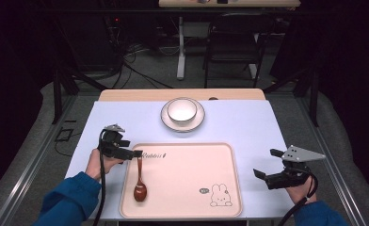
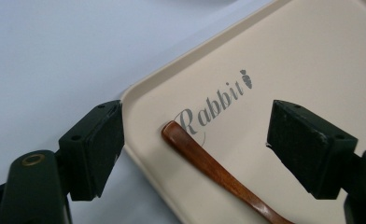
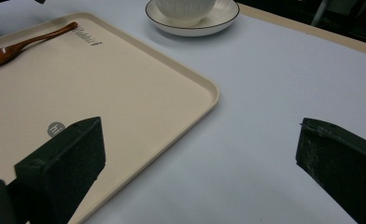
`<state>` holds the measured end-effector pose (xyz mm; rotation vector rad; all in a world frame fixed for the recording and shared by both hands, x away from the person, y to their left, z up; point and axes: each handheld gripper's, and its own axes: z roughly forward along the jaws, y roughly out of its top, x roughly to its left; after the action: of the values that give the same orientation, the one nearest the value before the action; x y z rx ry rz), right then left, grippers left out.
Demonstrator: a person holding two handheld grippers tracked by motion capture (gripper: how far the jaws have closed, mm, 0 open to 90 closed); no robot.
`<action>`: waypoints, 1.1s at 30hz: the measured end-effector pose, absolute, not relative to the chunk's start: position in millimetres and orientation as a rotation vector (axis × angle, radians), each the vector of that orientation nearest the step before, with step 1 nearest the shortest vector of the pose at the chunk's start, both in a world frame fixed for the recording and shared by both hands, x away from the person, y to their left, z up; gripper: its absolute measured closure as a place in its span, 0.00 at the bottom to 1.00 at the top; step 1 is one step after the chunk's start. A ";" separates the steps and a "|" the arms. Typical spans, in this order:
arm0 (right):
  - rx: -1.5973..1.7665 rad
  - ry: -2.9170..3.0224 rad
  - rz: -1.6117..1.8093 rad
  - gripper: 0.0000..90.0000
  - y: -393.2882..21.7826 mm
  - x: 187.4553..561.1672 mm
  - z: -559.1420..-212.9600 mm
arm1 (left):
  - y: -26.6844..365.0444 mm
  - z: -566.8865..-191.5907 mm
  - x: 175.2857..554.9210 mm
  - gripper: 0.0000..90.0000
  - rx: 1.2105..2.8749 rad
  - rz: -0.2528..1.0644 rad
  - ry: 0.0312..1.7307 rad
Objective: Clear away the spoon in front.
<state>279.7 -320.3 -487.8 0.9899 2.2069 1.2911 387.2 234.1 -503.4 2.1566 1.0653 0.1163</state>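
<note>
Wooden spoon (image 1: 140,181) lies flat on the beige tray (image 1: 192,165), lower left of the high view, handle tip near the tray's upper-left rim. Left gripper (image 1: 134,153) hangs over that tip — jaws wide, nothing held. Right gripper (image 1: 264,162) open too, over bare bench (image 1: 248,122) right of the tray edge — free room there.

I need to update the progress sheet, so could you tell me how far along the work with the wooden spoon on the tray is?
Done: the wooden spoon lies flat on the tray, its handle tip near the printed lettering. In hand: nothing; the left gripper stands open over the handle without touching it, and the right gripper is open over the table beside the tray. Possibly left: the bowl on its saucer sits beyond the tray.
</note>
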 end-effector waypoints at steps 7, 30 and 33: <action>0.986 2.208 1.289 0.01 -320.1 279.7 -487.7 | 240.4 -484.6 367.4 0.18 2.145 0.240 1.021; 0.987 2.206 1.289 0.01 -319.5 279.6 -487.7 | 269.0 -457.1 310.8 0.02 2.037 0.484 0.980; 0.986 2.206 1.289 0.01 -319.6 279.5 -487.6 | 274.5 -457.5 305.0 0.00 2.018 0.505 0.990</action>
<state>279.5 -319.6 -487.6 0.9865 2.2064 1.2887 305.0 274.5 -457.5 2.0183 0.9901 0.5055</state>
